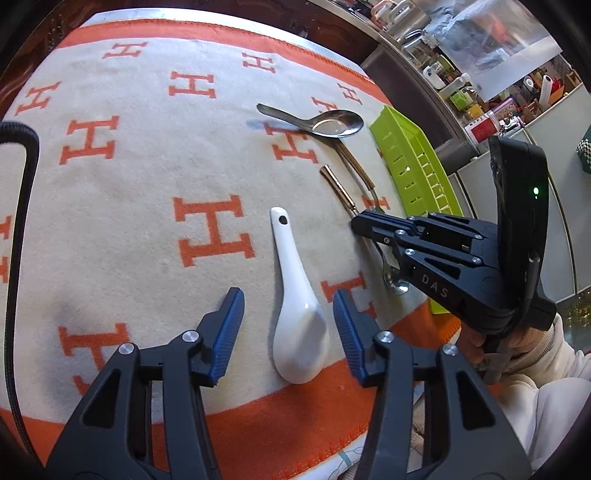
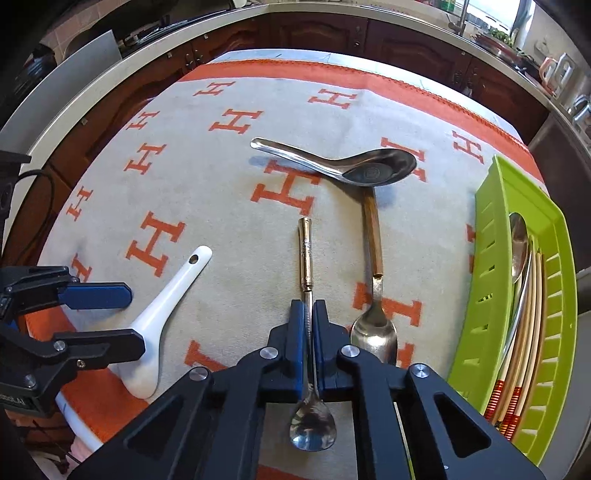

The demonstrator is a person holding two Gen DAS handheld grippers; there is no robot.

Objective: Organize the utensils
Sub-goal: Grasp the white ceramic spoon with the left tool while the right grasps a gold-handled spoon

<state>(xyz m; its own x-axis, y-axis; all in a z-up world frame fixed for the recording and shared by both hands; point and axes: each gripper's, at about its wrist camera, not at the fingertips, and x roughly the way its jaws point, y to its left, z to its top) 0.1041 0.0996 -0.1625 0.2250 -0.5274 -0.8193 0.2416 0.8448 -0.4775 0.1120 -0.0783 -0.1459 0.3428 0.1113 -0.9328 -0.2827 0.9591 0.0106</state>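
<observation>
Utensils lie on a blanket (image 2: 229, 192). Gold-handled spoon (image 2: 306, 254) is clamped at its thin neck by the right gripper (image 2: 308, 314), near the green tray (image 2: 491, 229) at the right edge. White spoon (image 1: 295, 314) is straddled, untouched, by the half-open left gripper (image 1: 288, 299). Steel ladle (image 2: 354, 162) rests across a wood-handled spoon (image 2: 373, 236).

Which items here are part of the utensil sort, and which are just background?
Job items:
- white ceramic soup spoon, between the open left gripper fingers
- slim gold-handled spoon, clamped by the right gripper
- brown-handled metal spoon
- broad steel soup spoon
- lime-green slotted plastic tray, already holding chopsticks and a spoon

Background:
- orange H-pattern cloth
- shelf clutter
- wooden cabinets
</observation>
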